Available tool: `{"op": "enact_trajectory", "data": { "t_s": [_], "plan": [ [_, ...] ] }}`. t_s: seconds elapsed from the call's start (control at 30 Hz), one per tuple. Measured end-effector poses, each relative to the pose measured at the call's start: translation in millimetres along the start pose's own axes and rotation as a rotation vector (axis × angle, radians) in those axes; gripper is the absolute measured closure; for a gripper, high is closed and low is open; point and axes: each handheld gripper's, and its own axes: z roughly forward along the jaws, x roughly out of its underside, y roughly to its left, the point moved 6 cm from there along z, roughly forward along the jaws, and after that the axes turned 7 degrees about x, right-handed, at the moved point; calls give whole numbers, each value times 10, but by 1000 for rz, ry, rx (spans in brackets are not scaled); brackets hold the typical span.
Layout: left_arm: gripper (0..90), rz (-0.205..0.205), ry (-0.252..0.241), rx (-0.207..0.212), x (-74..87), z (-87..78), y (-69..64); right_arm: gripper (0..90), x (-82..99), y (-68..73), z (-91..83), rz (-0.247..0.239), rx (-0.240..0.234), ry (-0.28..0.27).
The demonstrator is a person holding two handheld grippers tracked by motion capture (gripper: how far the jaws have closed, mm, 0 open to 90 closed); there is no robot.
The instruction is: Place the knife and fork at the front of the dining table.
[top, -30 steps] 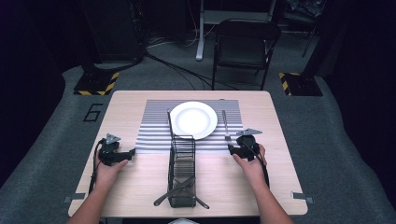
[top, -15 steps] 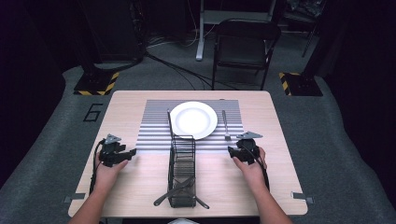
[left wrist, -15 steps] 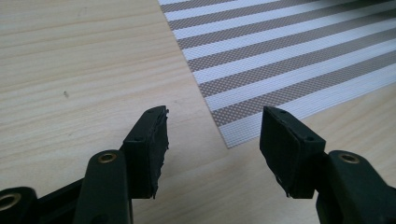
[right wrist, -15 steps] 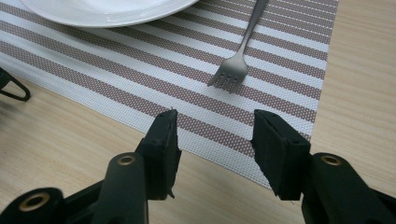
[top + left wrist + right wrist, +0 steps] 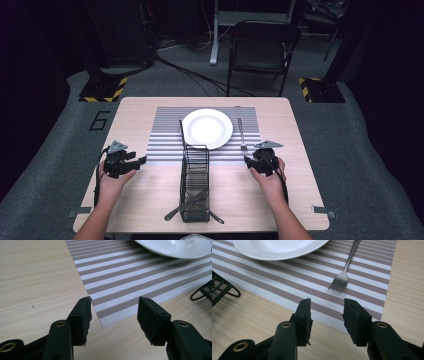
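Change: since the earlier frames the right gripper (image 5: 256, 161) has drawn back from the fork (image 5: 241, 133) toward the person, and its jaws have just been closing with nothing between them; the left gripper (image 5: 134, 162) has lifted a little, its jaws likewise narrowing on air.
Left gripper: part open and empty, hovering over the near left corner of the striped placemat (image 5: 140, 282), the plate (image 5: 175, 246) ahead and to its right.
Right gripper: part open, holding nothing; the fork's tines lie just ahead of its jaws, the handle running away from it beside the plate.
Fork: slim, stiff metal, probably light and slick; lying flat, it gives little to pinch. I would take it across the narrow neck just behind the tines, or at mid-handle.
Caddy: a black wire cutlery basket (image 5: 195, 182) sits between the two grippers, with utensils (image 5: 187, 205) lying at its near end.
Surface: pale wood-grain table (image 5: 150, 200), the woven mat on it offering some grip.
Room: dark, with grey floor, a black chair (image 5: 262, 47) beyond the table, and cables.
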Motion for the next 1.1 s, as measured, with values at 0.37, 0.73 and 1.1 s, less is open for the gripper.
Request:
{"op": "enact_trajectory", "data": {
  "t_s": [0.37, 0.73, 1.1],
  "plan": [
    [477, 13, -13, 84, -295, -97, -339, 561, -1, -2, -28, 18, -62, 20],
    [459, 96, 2, 125, -582, -88, -614, 554, 14, 25, -18, 22, -84, 31],
    [497, 123, 13, 182, -792, -70, -840, 535, 22, -14, -13, 57, -86, 22]
  ]
}}
